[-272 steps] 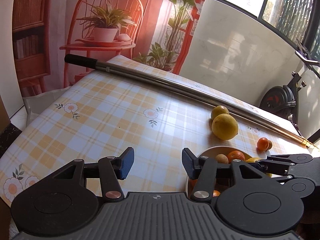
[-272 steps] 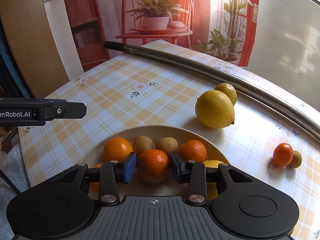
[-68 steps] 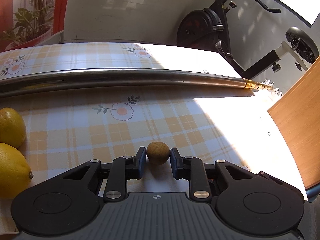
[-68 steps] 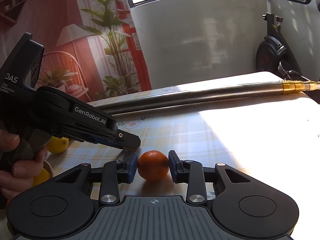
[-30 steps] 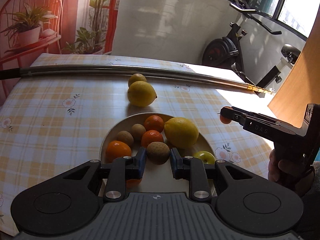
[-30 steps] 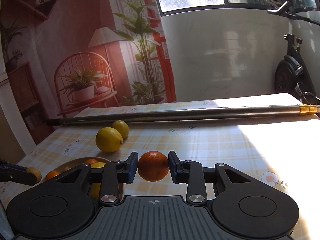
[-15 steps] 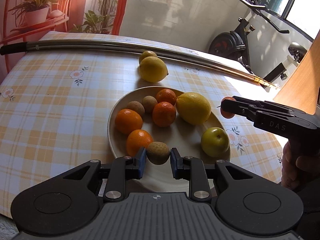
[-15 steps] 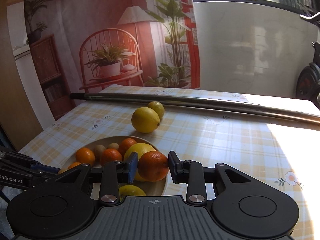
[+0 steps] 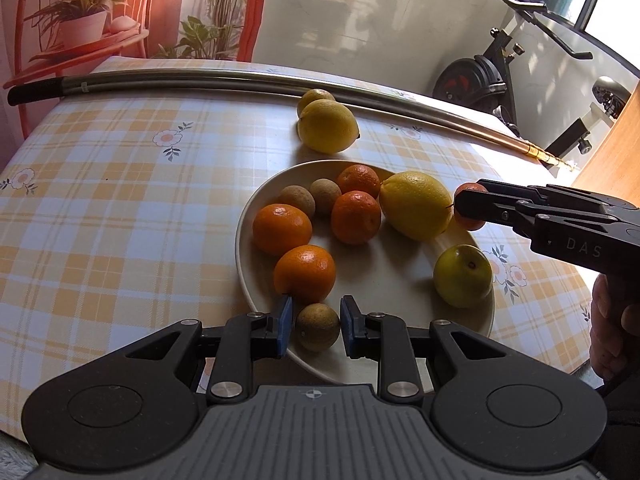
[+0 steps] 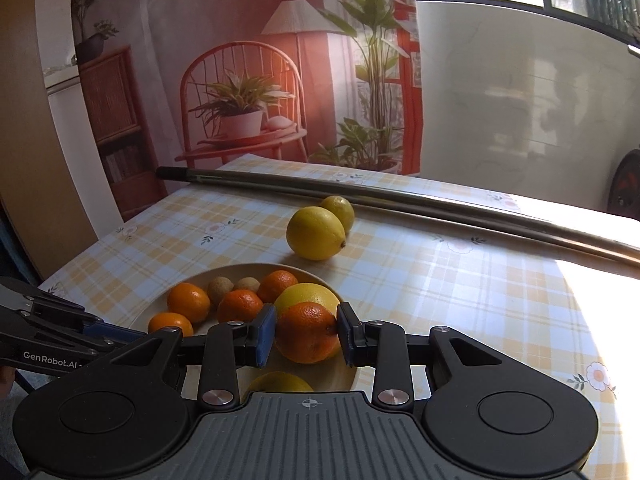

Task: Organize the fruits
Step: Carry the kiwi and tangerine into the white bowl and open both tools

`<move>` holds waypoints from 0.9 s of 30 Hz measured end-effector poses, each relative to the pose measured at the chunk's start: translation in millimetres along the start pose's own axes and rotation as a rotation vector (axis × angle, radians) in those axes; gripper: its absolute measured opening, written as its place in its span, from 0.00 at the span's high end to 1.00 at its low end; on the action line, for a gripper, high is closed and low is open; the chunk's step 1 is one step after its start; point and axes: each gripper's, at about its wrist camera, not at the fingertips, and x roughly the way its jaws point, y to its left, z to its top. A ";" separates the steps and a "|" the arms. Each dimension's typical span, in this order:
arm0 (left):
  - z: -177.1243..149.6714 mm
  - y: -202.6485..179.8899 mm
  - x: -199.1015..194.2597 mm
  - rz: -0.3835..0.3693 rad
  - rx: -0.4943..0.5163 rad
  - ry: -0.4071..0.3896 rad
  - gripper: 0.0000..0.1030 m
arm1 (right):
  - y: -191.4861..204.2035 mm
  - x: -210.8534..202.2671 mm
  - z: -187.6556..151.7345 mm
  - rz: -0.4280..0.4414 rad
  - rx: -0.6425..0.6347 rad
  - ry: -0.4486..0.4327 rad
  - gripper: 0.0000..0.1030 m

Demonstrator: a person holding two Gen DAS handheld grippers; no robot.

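The small brown fruit (image 9: 317, 327) sits at the plate's (image 9: 400, 280) near rim, pinched by the left tool (image 9: 312, 326); the right tool (image 10: 306, 334) pinches an orange (image 10: 306, 332) over the plate; lower each gently, then release

Cream plate (image 9: 256, 264), orange mandarins (image 9: 282, 229), yellow lemon (image 9: 416, 205), yellow-checked floral tablecloth (image 9: 120, 200)

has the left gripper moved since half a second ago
Yes. The left gripper with its brown fruit has moved down toward the plate.
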 end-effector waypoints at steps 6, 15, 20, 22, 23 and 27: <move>2.5 3.7 -10.8 -0.014 -0.017 -0.032 0.74 | 9.8 5.7 8.7 0.045 -0.043 0.017 0.71; 23.8 14.0 -35.2 0.031 -0.031 -0.145 0.74 | 34.1 21.2 10.8 0.128 -0.127 0.083 0.71; 25.6 31.4 -42.0 0.064 -0.090 -0.171 0.74 | 48.4 36.7 13.9 0.189 -0.174 0.130 0.71; 24.8 36.5 -41.4 0.068 -0.107 -0.169 0.74 | 50.1 44.6 15.3 0.205 -0.172 0.150 0.71; 24.3 37.3 -40.7 0.071 -0.110 -0.167 0.74 | 50.8 47.9 15.1 0.213 -0.171 0.158 0.71; 23.8 39.1 -41.1 0.071 -0.111 -0.170 0.74 | 56.8 58.2 15.3 0.252 -0.186 0.191 0.71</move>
